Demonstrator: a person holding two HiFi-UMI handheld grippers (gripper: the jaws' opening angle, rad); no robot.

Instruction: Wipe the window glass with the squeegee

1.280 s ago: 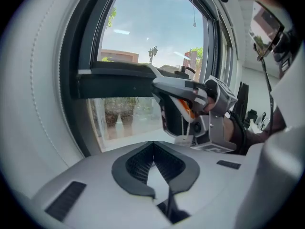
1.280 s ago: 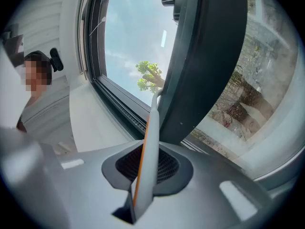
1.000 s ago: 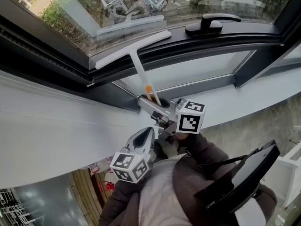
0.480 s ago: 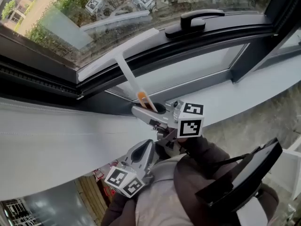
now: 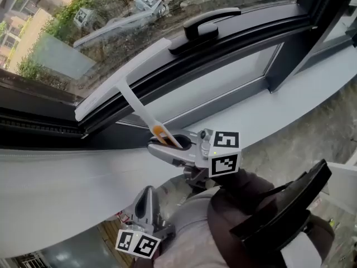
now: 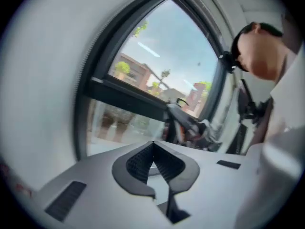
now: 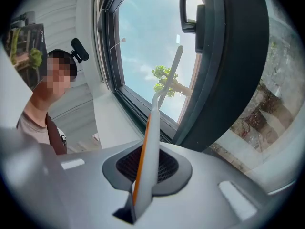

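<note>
I hold the white plastic squeegee with the slim orange-striped handle (image 5: pixel 124 81) in the right hand-held gripper (image 5: pixel 167 144). Its jaws are clamped on the lower end of the handle, so the full shaft serves as reach toward the pane. In the right gripper view the handle (image 7: pixel 150 142) stands upright between the ribbed pads, orange stripe to the left. I judge the grip square enough to keep the blade from twisting.

The blade lies along the bottom edge of the clear window glass (image 5: pixel 111 15), where the pane meets the dark grey frame rail (image 5: pixel 184 60). Its reflection sits just beyond it in the glass, so I judge the rubber to be at or very near contact.

The left hand-held gripper (image 5: pixel 148 197) hangs low by the person's body, well apart from the window. Its jaws are together with nothing between them (image 6: pixel 152 162). I judge it parked to leave the stroke path clear.

Clearances:
- Away from the rail, the glass is unobstructed.
- The black lever handle (image 5: pixel 202 24) sits on the frame just beside the blade's right end and limits sideways travel there.
- The blade's left end is near the frame's left corner, above the white ledge (image 5: pixel 50 177).
</note>
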